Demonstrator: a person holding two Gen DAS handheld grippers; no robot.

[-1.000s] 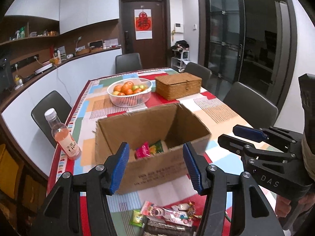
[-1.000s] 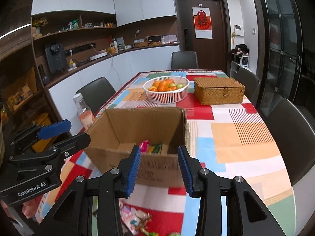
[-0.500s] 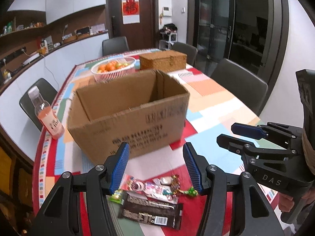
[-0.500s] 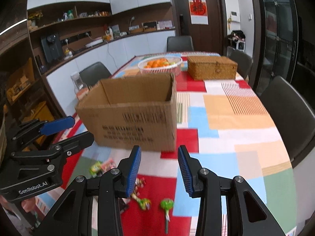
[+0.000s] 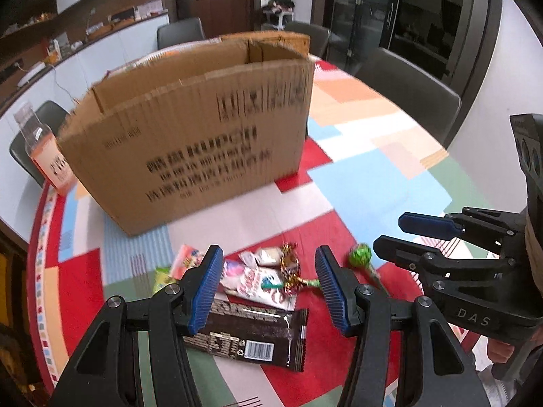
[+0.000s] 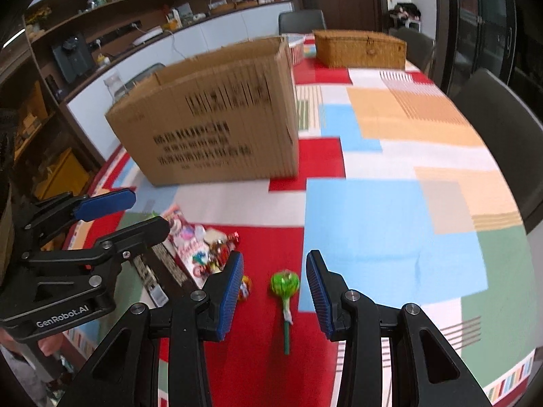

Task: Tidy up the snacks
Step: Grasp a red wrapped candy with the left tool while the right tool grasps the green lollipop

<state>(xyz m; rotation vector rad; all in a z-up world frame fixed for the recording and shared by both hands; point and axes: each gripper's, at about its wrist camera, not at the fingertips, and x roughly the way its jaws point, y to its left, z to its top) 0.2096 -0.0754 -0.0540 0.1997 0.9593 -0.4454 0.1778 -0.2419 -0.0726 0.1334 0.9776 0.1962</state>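
An open cardboard box (image 5: 190, 135) stands on the table; it also shows in the right wrist view (image 6: 217, 125). In front of it lies a heap of snacks: a white and pink candy packet (image 5: 258, 283), a dark chocolate bar (image 5: 247, 332), small wrapped sweets (image 5: 288, 261). A green lollipop (image 6: 285, 285) lies apart to the right, also in the left wrist view (image 5: 361, 256). My left gripper (image 5: 269, 285) is open, low over the heap. My right gripper (image 6: 275, 290) is open, low around the lollipop.
A bottle of pink drink (image 5: 44, 149) stands left of the box. A wicker basket (image 6: 359, 49) sits behind the box, far right. Dark chairs (image 5: 407, 84) ring the table with its patchwork cloth (image 6: 390, 169). The table's near edge is close below both grippers.
Both grippers have dropped from above the box and pulled back toward the near edge. They now sit low over the snacks. The inside of the box is out of sight.
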